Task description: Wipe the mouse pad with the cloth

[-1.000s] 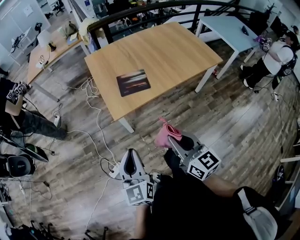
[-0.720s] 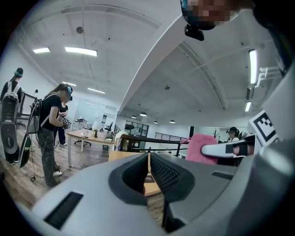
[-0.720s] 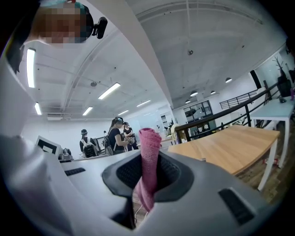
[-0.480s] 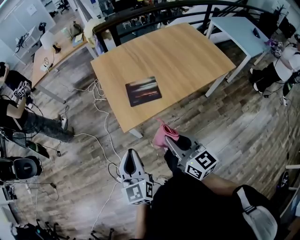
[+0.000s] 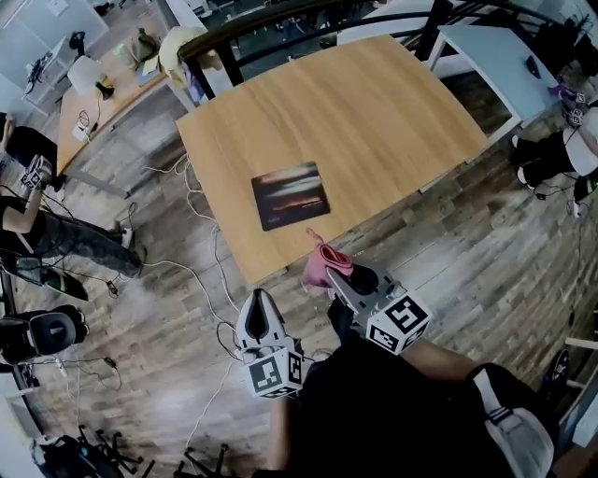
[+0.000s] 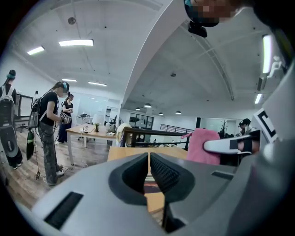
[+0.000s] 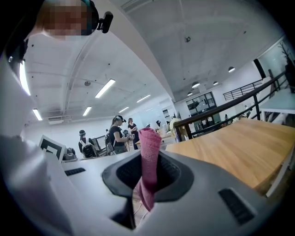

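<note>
A dark mouse pad (image 5: 291,194) lies flat near the front edge of a wooden table (image 5: 374,103). My right gripper (image 5: 338,272) is shut on a pink cloth (image 5: 323,261), held in the air just off the table's front edge; the cloth (image 7: 149,161) stands up between the jaws in the right gripper view. My left gripper (image 5: 258,308) is lower and to the left, over the floor, jaws shut with nothing in them (image 6: 149,173). A slice of the mouse pad (image 6: 152,188) shows past its jaws, and the pink cloth (image 6: 204,146) appears at its right.
White cables (image 5: 201,247) run over the wood floor left of the table. A pale blue table (image 5: 491,56) stands at the right, a desk (image 5: 103,98) at the back left. People stand at the left (image 5: 42,229) and far right (image 5: 570,140). A dark railing (image 5: 280,28) runs behind the table.
The table and mouse pad sit closer and lower in the head view than a second ago. Both grippers keep their grip state; the cloth now reaches the table's front edge.
</note>
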`<state>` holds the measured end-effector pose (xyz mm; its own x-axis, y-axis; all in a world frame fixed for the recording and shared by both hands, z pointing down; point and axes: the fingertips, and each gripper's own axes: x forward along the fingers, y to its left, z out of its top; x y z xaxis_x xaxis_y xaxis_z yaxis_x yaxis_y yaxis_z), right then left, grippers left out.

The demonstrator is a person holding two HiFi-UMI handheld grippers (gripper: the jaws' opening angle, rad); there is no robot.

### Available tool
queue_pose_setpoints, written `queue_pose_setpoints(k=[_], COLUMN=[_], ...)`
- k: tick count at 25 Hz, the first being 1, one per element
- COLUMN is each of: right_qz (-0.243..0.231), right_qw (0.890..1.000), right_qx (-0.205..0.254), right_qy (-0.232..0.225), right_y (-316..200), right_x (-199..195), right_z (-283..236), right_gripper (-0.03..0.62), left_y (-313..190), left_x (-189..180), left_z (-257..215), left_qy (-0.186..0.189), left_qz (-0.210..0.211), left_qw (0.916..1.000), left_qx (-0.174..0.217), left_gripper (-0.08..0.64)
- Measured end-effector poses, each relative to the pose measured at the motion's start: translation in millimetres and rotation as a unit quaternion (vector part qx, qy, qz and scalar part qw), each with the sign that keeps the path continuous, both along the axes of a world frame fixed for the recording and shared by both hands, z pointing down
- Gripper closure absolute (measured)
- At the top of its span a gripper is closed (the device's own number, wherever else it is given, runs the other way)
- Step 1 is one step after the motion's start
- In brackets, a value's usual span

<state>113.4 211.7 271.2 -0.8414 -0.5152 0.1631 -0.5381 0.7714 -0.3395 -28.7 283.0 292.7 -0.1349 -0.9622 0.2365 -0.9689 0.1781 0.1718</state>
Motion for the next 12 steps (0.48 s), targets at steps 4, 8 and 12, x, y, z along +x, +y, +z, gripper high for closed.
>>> queue_pose_setpoints(k=[4, 8, 12], right_qz=[-0.010, -0.023, -0.033], right_qw=[1.000, 1.000, 0.999], right_qx=[-0.004, -0.013, -0.019], right_qy=[0.002, 0.000, 0.005], right_y=[-38, -68, -86], right_x=[-4, -11, -14], right_z=[9, 20, 27], right_gripper=[0.529, 0.529, 0.529], left_y=[-32, -53, -67], left_x=[-6, -19, -23], left_z=[12, 20, 27], left_qy=[0.002, -0.011, -0.009], left_qz=[-0.013, -0.032, -0.039], left_qw=[0.9998, 0.9991, 0.9985], left_qx=[-0.013, -0.026, -0.037], left_gripper=[0.528, 0.528, 0.528])
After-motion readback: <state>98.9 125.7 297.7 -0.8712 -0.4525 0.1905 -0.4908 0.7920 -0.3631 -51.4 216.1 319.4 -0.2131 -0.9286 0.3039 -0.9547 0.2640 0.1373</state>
